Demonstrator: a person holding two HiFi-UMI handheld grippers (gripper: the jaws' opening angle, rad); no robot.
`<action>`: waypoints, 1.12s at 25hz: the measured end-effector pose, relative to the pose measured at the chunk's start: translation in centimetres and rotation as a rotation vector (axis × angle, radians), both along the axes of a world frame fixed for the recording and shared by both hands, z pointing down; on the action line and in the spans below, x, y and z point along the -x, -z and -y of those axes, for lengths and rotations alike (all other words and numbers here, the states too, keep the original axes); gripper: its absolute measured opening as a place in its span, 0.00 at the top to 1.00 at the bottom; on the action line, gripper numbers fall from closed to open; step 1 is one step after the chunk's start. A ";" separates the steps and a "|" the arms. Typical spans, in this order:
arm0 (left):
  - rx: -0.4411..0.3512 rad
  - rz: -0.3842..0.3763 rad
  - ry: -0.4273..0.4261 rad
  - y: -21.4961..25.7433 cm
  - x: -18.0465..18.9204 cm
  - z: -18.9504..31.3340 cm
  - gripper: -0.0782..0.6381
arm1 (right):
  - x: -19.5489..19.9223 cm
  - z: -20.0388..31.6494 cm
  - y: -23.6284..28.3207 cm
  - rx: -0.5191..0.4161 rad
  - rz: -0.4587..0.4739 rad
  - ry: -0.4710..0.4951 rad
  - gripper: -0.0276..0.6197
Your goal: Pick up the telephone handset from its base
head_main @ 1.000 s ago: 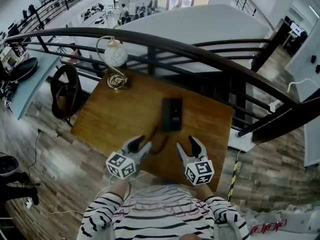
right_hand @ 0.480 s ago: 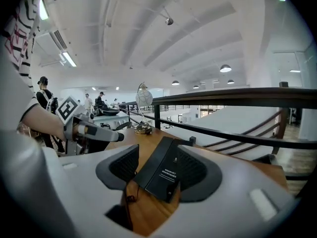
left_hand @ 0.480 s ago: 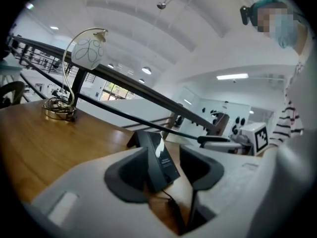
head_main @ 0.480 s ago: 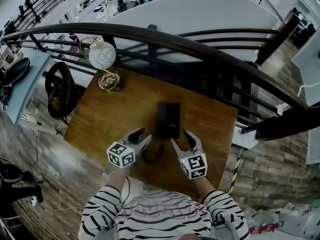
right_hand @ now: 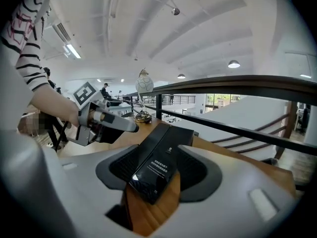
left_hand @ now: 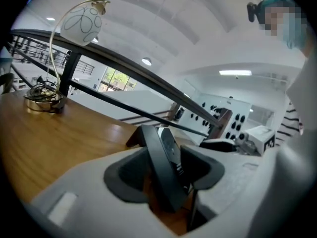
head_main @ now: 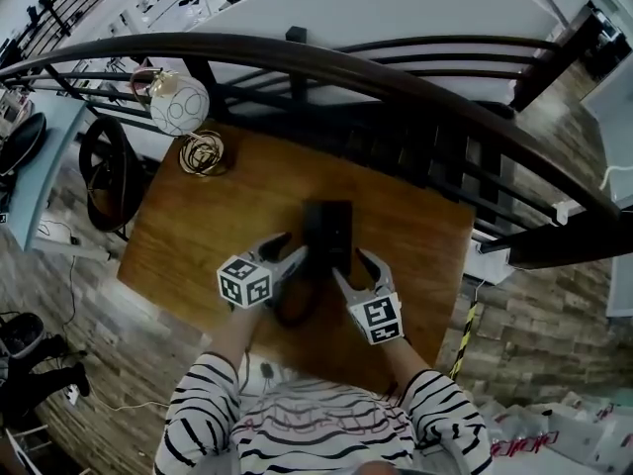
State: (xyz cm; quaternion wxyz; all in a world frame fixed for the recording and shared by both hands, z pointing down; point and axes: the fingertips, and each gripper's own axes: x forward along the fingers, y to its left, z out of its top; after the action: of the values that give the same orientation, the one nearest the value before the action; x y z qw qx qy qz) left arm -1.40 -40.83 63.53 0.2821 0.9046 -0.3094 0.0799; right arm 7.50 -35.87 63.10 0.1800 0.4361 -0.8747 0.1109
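From the head view, the telephone (head_main: 328,228) lies flat at the middle of the wooden table (head_main: 198,236), with the handset down on its base and not lifted. The left gripper (head_main: 290,248) comes in at the telephone's 7 o'clock and the right gripper (head_main: 352,267) at its 5 o'clock. Both sit at its near end and close to each other. A dark cord (head_main: 294,310) loops at 6 o'clock between the two. A globe lamp (head_main: 179,106) stands well apart at 10 o'clock, beside the railing (head_main: 396,87).

In the left gripper view, the jaws stand wide apart. The telephone's near end, seen edge-on, sits in the gap with space on both sides, so nothing is clamped.

In the right gripper view, these jaws are also spread wide and closed on nothing. The glossy handset (right_hand: 157,163) runs away toward 12 o'clock between them, and the base (right_hand: 187,133) shows along its 1 o'clock side. The left gripper's tips show at 10 o'clock.

Risks, as I judge them:
- A jaw may close over handset and base together and drag the whole telephone.
- The smooth black shell may slip from a shallow pinch.
- The two grippers may knock each other, being so close.
- The cord may snag and tug the base toward the table's edge.
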 end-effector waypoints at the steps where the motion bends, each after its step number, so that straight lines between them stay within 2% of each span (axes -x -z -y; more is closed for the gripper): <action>1: 0.010 0.005 -0.005 -0.4 -0.1 0.5 0.60 | 0.1 0.2 -0.4 0.003 -0.006 0.008 0.60; 7: 0.075 0.020 -0.018 -2.7 -1.1 2.6 0.59 | 0.3 1.1 -2.2 0.002 -0.065 0.067 0.60; 13: 0.184 -0.023 -0.024 -4.5 -1.9 3.3 0.58 | 0.7 1.8 -4.0 -0.007 -0.115 0.120 0.60; 20: 0.251 -0.063 -0.055 -5.3 -2.8 3.6 0.59 | 1.1 2.5 -5.4 -0.020 -0.166 0.170 0.59; 25: 0.260 -0.054 -0.093 -5.4 -3.2 3.2 0.67 | 1.2 2.4 -5.8 -0.063 -0.201 0.178 0.59; 28: 0.286 -0.067 -0.090 -5.4 -3.1 3.2 0.69 | 1.3 2.4 -5.9 -0.074 -0.207 0.181 0.59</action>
State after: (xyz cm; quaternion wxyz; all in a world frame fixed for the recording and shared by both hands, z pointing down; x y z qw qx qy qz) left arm 1.71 -44.06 68.97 0.4144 0.8703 -0.2445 0.1054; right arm 6.16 -38.27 69.00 0.2626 0.3708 -0.8907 0.0162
